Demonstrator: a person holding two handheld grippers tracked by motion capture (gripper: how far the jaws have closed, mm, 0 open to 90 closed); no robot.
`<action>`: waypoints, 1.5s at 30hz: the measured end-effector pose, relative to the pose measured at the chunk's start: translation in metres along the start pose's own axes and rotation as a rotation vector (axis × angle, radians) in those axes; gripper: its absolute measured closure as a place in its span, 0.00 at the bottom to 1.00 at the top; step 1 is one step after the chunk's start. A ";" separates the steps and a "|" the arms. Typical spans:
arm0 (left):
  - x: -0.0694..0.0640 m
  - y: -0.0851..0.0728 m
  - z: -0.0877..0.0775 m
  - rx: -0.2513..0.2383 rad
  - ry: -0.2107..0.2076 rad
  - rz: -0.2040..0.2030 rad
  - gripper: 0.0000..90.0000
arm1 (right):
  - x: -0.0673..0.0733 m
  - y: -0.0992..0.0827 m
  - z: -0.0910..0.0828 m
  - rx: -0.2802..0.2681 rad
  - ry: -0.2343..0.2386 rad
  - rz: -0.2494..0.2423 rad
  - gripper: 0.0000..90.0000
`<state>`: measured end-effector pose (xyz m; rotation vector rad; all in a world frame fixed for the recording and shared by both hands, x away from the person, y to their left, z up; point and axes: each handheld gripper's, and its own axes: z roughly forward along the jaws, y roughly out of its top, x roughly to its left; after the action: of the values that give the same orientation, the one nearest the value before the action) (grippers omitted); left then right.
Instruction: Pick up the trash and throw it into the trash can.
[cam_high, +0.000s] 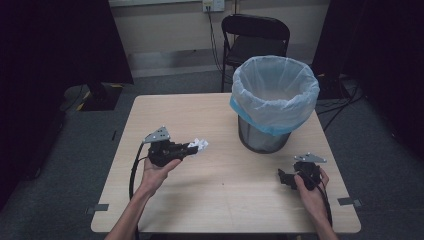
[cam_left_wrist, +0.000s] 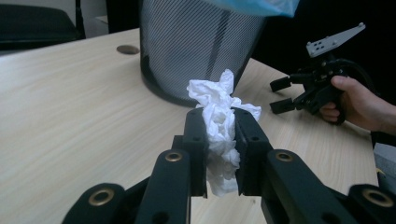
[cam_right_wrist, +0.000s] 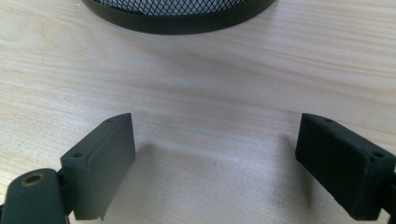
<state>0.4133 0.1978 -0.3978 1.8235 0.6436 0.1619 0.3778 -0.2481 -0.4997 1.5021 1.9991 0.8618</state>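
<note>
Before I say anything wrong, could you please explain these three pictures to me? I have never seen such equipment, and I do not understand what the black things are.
There is no machine here. A person sits at a wooden table and holds a black hand-held gripping device in each hand. One picture comes from a camera fixed above, looking down at the table. The other two come from small cameras riding on each device, looking along its two black jaws.

The left tool is shut on a crumpled white tissue; from above you see it lifted over the table. The right tool is open, with nothing between its jaws, and sits low over the wood.

On the table stands a black mesh waste bin lined with a pale blue plastic bag. Behind the table is a black chair.
</note>
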 end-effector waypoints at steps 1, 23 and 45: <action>-0.001 0.003 0.002 0.001 -0.003 0.009 0.86 | 0.000 0.000 0.000 0.000 0.000 0.000 0.12; -0.018 0.081 0.031 -0.069 -0.046 0.044 0.86 | 0.000 0.000 0.000 0.000 0.000 0.000 0.12; -0.022 0.141 0.056 -0.138 -0.125 0.069 0.87 | 0.000 0.000 0.000 0.001 -0.001 -0.001 0.12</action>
<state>0.4672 0.1100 -0.2842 1.7085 0.4710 0.1336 0.3778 -0.2482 -0.4996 1.5012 2.0005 0.8597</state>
